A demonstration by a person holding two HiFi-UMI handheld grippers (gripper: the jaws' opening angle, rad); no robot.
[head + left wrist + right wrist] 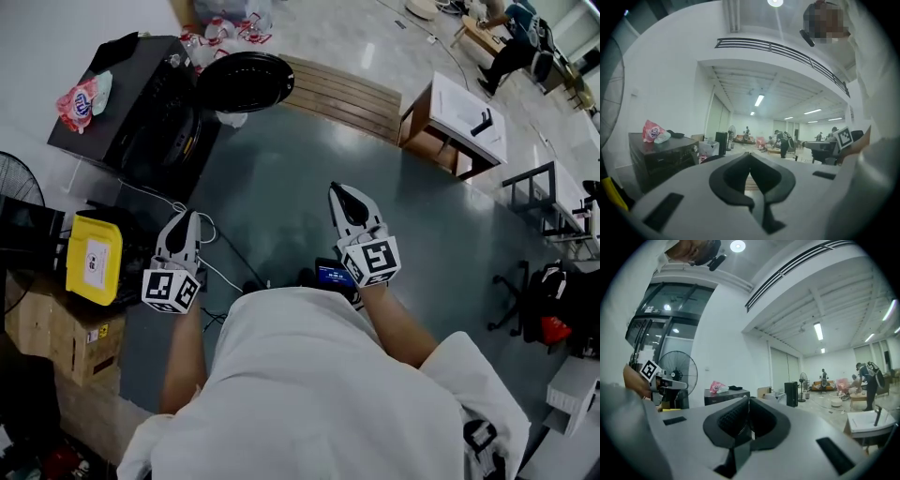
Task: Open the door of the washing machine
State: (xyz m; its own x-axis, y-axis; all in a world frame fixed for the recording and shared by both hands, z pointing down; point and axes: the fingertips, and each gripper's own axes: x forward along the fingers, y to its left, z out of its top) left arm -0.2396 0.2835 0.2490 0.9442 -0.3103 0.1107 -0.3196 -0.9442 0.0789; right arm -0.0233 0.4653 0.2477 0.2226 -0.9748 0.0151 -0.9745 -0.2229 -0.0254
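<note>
The black washing machine (141,108) stands at the upper left of the head view, and its round dark door (246,82) is swung out from the front. Both grippers hover over the grey floor well short of it. My left gripper (185,218) is shut and empty. So is my right gripper (340,191), a little farther forward. In the left gripper view my left gripper (750,158) points past the washing machine (661,157) at the left. In the right gripper view my right gripper (746,401) has the washing machine (726,396) just left of its tips.
A pink bag (80,101) lies on the machine's top. A yellow box (94,258), a cardboard box (56,333) and a fan (14,178) crowd the left. Cables (225,272) trail on the floor. A wooden platform (342,94) and a white cabinet (459,122) stand beyond.
</note>
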